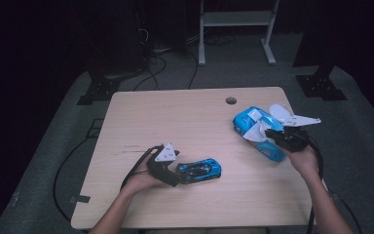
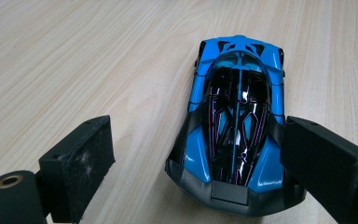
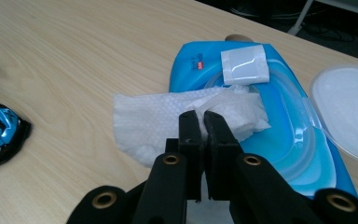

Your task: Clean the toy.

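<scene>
Dark room, grey carpeted floor, a white metal frame (image 1: 236, 19) at 12 o'clock beyond the table. Pale wood table (image 1: 175, 122) with 1 round cable hole (image 1: 231, 101) near its far edge.

Left gripper (image 1: 177, 174) at about 7 o'clock of the table centre, held low in the person's left hand (image 1: 139, 181). Jaws spread wide. Blue and black toy car (image 1: 199, 170) stands on its wheels on the wood between them; in the left gripper view the car (image 2: 233, 126) sits toward the right-hand jaw, touching or just beside it, well apart from the other jaw. The jaws flank one end of the car; its other end points away toward 12 o'clock in that view.

Right gripper (image 1: 269, 131) at about 3 o'clock of the table. Jaws pressed together, pinching a white wet wipe (image 3: 177, 119) that comes out of the open blue wipes pack (image 3: 279, 126). The pack (image 1: 255, 131) lies flat near the table's right edge, its clear lid (image 3: 347, 112) flipped open toward 3 o'clock in the right gripper view. A white sticker (image 3: 244, 66) sits on the pack's far end.
</scene>
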A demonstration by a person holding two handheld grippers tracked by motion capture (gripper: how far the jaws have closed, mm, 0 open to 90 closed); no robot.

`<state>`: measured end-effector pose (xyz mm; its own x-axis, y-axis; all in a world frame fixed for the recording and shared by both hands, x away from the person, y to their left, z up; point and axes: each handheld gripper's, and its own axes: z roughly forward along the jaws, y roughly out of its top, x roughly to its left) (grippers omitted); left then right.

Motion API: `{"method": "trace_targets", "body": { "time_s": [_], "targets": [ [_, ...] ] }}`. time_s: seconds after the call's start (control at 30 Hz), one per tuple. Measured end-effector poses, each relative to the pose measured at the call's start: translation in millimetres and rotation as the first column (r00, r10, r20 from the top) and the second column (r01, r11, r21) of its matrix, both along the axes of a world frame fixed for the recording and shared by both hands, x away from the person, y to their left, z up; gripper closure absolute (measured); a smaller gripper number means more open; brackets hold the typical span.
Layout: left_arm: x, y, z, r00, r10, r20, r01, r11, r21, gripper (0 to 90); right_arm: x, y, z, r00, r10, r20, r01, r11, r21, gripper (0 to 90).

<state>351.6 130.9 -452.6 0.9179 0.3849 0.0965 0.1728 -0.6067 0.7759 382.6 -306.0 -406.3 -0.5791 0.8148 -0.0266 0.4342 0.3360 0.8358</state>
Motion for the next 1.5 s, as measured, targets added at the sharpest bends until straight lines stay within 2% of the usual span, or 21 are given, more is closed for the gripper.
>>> {"method": "trace_targets", "body": {
  "time_s": [0.27,0.47,0.6,0.63,0.67,0.7,0.77,0.8,0.83,0.87,0.9,0.97,1.0,1.1,1.13,1.17,1.2,1.23,1.27,1.37,1.5],
  "targets": [
    [-0.4,-0.5,-0.2,1.0000,-0.004,-0.002,0.004,1.0000,-0.001,9.2,-11.9,9.6,19.5,0.9971,0.052,0.055,-0.053,0.9984,0.021,86.2],
    [-0.7,-0.3,-0.1,1.0000,-0.001,-0.005,0.001,0.9999,-0.013,9.2,-26.2,23.8,32.1,0.9881,0.116,0.101,-0.120,0.9920,0.039,86.2],
    [-1.1,-0.7,-0.3,1.0000,-0.009,-0.005,0.009,1.0000,-0.003,9.2,-40.0,39.2,38.4,0.9760,0.182,0.119,-0.189,0.9810,0.045,86.2],
    [-1.2,-1.2,-0.3,0.9999,-0.012,-0.004,0.012,0.9999,0.001,9.2,-47.0,48.7,40.3,0.9676,0.217,0.129,-0.225,0.9734,0.044,86.1],
    [-1.2,-1.2,-0.3,0.9999,-0.012,-0.004,0.012,0.9999,0.001,9.2,-47.0,48.7,40.3,0.9676,0.217,0.129,-0.225,0.9734,0.044,86.1],
    [-1.7,-2.0,-0.6,0.9999,-0.014,-0.005,0.014,0.9999,-0.002,9.1,-54.2,58.8,41.2,0.9573,0.259,0.129,-0.268,0.9619,0.057,86.1],
    [-2.0,-2.7,-1.0,0.9998,-0.017,-0.005,0.017,0.9999,-0.001,9.1,-61.0,70.1,41.3,0.9460,0.296,0.132,-0.305,0.9506,0.057,86.1],
    [-2.0,-2.7,-1.0,0.9998,-0.017,-0.005,0.017,0.9999,-0.001,9.1,-61.0,70.1,41.3,0.9460,0.296,0.132,-0.305,0.9506,0.057,86.1],
    [-2.3,-3.4,-1.5,0.9998,-0.020,-0.009,0.020,0.9998,0.003,9.1,-66.8,81.3,41.0,0.9332,0.335,0.129,-0.344,0.9374,0.054,86.1],
    [-2.3,-3.4,-1.5,0.9998,-0.020,-0.009,0.020,0.9998,0.003,9.1,-66.8,81.3,41.0,0.9332,0.335,0.129,-0.344,0.9374,0.054,86.1],
    [-2.2,-3.8,-1.9,0.9997,-0.024,-0.009,0.024,0.9997,0.006,9.2,-71.6,91.2,40.8,0.9203,0.369,0.130,-0.378,0.9240,0.056,86.1],
    [-2.6,-4.1,-1.8,0.9996,-0.026,-0.011,0.026,0.9997,0.005,9.2,-74.6,99.1,40.4,0.9088,0.396,0.130,-0.407,0.9108,0.068,86.1],
    [-2.6,-4.1,-1.8,0.9996,-0.026,-0.011,0.026,0.9997,0.005,9.2,-74.6,99.1,40.4,0.9088,0.396,0.130,-0.407,0.9108,0.068,86.1],
    [-3.2,-3.7,-1.9,0.9993,-0.034,-0.017,0.034,0.9994,0.006,9.1,-78.7,115.3,39.2,0.8870,0.446,0.119,-0.457,0.8843,0.094,86.0],
    [-3.2,-3.7,-1.9,0.9993,-0.034,-0.017,0.034,0.9994,0.006,9.1,-78.7,115.3,39.2,0.8870,0.446,0.119,-0.457,0.8843,0.094,86.0],
    [-3.4,-3.9,-2.5,0.9992,-0.035,-0.020,0.035,0.9994,0.002,9.1,-77.7,121.6,37.8,0.8767,0.469,0.107,-0.480,0.8680,0.127,86.0],
    [-3.5,-4.0,-2.8,0.9990,-0.039,-0.022,0.039,0.9992,0.005,9.1,-77.7,121.6,37.8,0.8767,0.469,0.107,-0.480,0.8680,0.127,86.0],
    [-4.1,-4.7,-4.0,0.9984,-0.048,-0.028,0.049,0.9987,0.014,9.1,-76.2,128.5,35.6,0.8660,0.489,0.103,-0.500,0.8550,0.139,86.0],
    [-4.1,-4.7,-4.0,0.9984,-0.048,-0.028,0.049,0.9987,0.014,9.1,-76.2,128.5,35.6,0.8660,0.489,0.103,-0.500,0.8550,0.139,86.0],
    [-4.6,-6.3,-7.4,0.9970,-0.065,-0.043,0.066,0.9974,0.029,8.3,-73.1,140.8,28.0,0.8507,0.520,0.076,-0.526,0.8377,0.148,85.9],
    [-3.6,-7.4,-11.3,0.9964,-0.066,-0.052,0.069,0.9965,0.048,8.3,-65.3,150.3,13.2,0.8437,0.536,0.036,-0.535,0.8327,0.144,85.6]
  ]
}}
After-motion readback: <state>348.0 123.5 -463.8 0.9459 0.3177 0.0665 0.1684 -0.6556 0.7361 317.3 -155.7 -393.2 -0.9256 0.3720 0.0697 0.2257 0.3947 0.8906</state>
